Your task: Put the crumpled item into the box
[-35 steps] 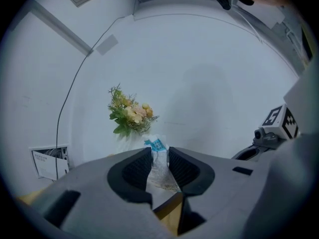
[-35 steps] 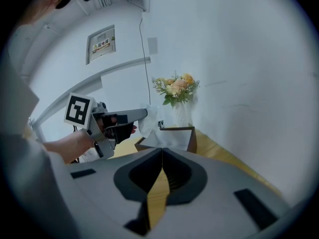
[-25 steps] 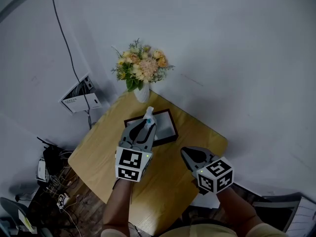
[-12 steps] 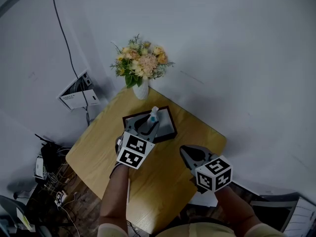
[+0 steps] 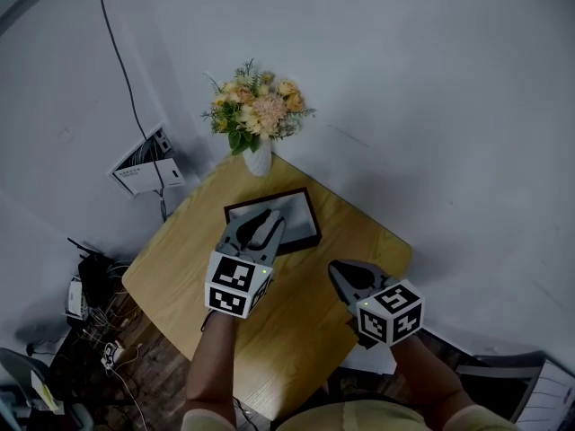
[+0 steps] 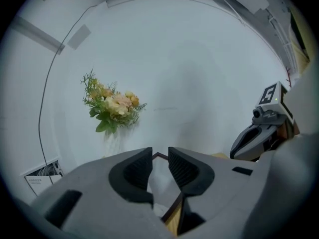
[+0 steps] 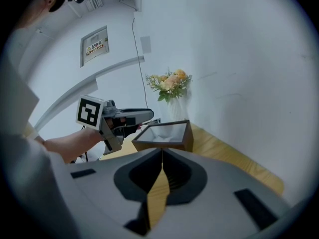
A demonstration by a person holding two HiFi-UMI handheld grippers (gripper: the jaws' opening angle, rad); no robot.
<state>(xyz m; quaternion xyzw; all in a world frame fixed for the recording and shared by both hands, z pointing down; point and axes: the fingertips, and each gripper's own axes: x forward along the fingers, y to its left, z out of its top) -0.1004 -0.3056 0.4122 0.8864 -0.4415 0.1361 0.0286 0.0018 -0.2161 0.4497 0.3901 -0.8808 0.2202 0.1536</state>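
The dark-framed box point(image 5: 314, 215) lies on the wooden table point(image 5: 314, 330), its inside pale. My left gripper point(image 5: 260, 229) hangs over the box's near side. Its jaws are opening, with a clear gap and nothing pressed between the pads point(image 6: 138, 168). Low in that gap a pale crumpled lump point(image 6: 158, 210) shows inside the box rim point(image 6: 174, 205). In the head view the gripper hides it. My right gripper point(image 5: 346, 277) stays right of the box above the table, its jaws shut and empty point(image 7: 162, 153). The box wall point(image 7: 188, 138) lies ahead of it.
A white vase of orange and cream flowers point(image 5: 259, 119) stands at the table's far corner, just beyond the box. A wall pocket with papers point(image 5: 144, 164) and a cable hang at the left. Cables and clutter point(image 5: 90, 303) lie on the floor past the table's left edge.
One second ago the left gripper held a white and blue crumpled item above the box. Now it has drawn back slightly and no item shows between its jaws.
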